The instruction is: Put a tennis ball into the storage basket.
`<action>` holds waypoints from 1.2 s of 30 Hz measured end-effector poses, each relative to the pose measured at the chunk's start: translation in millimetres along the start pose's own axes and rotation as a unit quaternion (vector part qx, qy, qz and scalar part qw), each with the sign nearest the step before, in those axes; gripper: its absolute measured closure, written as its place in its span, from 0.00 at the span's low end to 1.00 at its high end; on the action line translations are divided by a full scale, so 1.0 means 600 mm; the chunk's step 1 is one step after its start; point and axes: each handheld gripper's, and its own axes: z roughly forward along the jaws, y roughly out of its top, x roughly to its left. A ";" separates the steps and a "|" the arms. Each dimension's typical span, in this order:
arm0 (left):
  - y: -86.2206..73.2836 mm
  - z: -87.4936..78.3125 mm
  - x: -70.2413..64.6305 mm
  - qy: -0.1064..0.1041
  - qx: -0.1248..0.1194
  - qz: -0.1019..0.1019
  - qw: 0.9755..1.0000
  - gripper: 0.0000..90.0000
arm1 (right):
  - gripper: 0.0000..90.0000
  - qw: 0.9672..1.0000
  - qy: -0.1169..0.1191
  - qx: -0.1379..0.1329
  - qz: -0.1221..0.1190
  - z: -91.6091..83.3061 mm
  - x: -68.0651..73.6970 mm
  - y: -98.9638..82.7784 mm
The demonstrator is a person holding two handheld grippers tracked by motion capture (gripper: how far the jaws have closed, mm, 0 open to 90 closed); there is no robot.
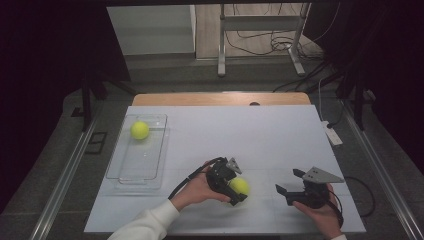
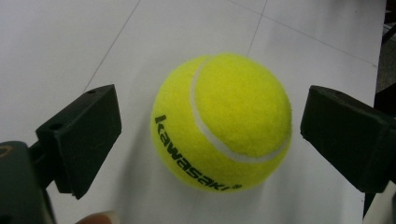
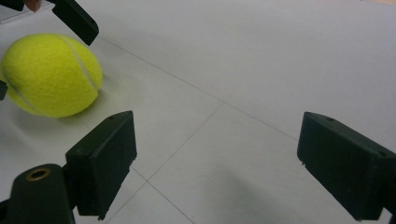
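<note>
Left gripper (image 1: 239, 187): held in the person's left hand (image 1: 197, 191) near the front middle of the worktop (image 1: 260, 135); its fingers (image 2: 81, 140) stand wide, one on each side of the near tennis ball, with a gap on both sides.
Near tennis ball (image 2: 223, 122): yellow, printed "kawasaki", resting on the white worktop between the left fingers, not gripped.
Right gripper (image 1: 291, 181): held in the right hand (image 1: 325, 212), well to the right of the ball; fingers (image 3: 105, 161) wide apart, with bare worktop between them.
Clear tray (image 1: 125, 172): at the left of the worktop, apart from both grippers.
Second tennis ball (image 1: 139, 130): lying in the far end of the tray.
</note>
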 end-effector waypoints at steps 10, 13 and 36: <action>-0.002 0.006 -0.005 0.006 -0.008 0.014 1.000 0.26 | 0.14 1.000 -0.001 0.002 0.000 0.000 0.000 0.000; -0.002 0.004 -0.007 0.006 -0.011 0.018 1.000 0.28 | 0.14 1.000 0.000 0.001 0.000 0.000 0.000 0.000; -0.009 -0.027 -0.004 0.022 -0.039 0.011 0.999 0.29 | 0.14 1.000 -0.002 0.000 0.000 -0.001 0.000 0.000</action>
